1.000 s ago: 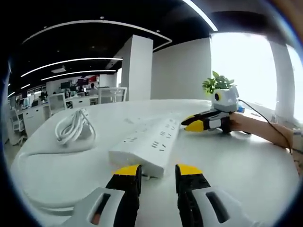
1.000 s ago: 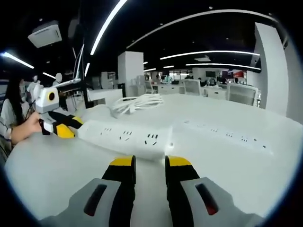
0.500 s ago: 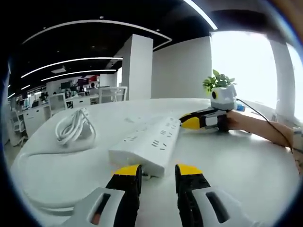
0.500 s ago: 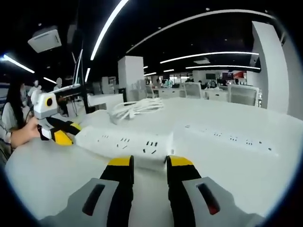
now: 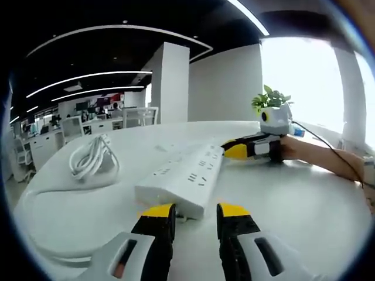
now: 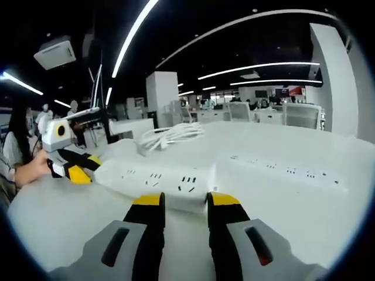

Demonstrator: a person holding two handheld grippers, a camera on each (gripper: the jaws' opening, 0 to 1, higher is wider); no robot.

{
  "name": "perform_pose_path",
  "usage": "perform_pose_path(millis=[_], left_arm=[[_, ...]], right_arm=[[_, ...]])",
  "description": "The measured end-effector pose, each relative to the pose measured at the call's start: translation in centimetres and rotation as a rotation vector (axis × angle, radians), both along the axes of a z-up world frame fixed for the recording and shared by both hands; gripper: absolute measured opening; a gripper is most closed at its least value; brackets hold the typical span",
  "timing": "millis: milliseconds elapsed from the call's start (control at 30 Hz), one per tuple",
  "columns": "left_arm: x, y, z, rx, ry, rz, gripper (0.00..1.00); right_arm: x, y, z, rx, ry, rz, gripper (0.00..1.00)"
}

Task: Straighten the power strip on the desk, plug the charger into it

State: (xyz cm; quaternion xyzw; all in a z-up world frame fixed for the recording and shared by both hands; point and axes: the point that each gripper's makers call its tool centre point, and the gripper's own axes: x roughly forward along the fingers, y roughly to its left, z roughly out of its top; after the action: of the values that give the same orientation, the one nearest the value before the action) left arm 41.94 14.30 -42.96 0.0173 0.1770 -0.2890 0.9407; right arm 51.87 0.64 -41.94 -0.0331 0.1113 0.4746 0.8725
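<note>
White power strip (image 5: 184,178) — yellow-tipped tool (image 5: 195,212)

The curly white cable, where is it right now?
In the left gripper view the coiled white cable lies on the white desk, left of the power strip; in the right gripper view it sits behind the strip.

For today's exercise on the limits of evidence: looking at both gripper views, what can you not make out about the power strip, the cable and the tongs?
- Left gripper view: the power strip's near end is hidden behind the left tongs.
- Right gripper view: the strip's front edge sits behind the right tongs; contact cannot be told.
- Coiled white cable: its plug is too small to see.
- Desk: cut off by the view's edge.
</note>
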Motion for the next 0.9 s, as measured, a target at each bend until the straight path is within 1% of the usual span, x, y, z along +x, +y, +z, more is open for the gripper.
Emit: perform_pose_path(millis=[133, 300, 433, 533, 667, 900], left_arm=[[-0.09, -0.03, -0.04, 0.009, -0.004, -0.001, 0.28], [-0.12, -0.07, -0.05, -0.004, -0.003, 0.0, 0.28], [-0.08, 0.04, -0.06, 0.006, -0.006, 0.0, 0.28], [-0.12, 0.18, -0.1, -0.002, -0.001, -0.002, 0.28], [-0.08, 0.25, 0.0, -0.018, 0.006, -0.002, 0.28], [-0.23, 0.31, -0.01, -0.004, 0.003, -0.001, 0.27]], right_arm=[[0.16, -0.09, 0.03, 0.001, 0.004, -0.002, 0.28], [0.12, -0.1, 0.03, 0.005, 0.013, -0.011, 0.27], [-0.05, -0.13, 0.03, 0.002, 0.014, -0.009, 0.27], [-0.16, -0.15, 0.05, 0.002, 0.018, -0.011, 0.27], [-0.43, -0.12, 0.05, -0.006, 0.012, -0.018, 0.27], [-0.71, -0.13, 0.02, -0.025, 0.004, -0.02, 0.27]])
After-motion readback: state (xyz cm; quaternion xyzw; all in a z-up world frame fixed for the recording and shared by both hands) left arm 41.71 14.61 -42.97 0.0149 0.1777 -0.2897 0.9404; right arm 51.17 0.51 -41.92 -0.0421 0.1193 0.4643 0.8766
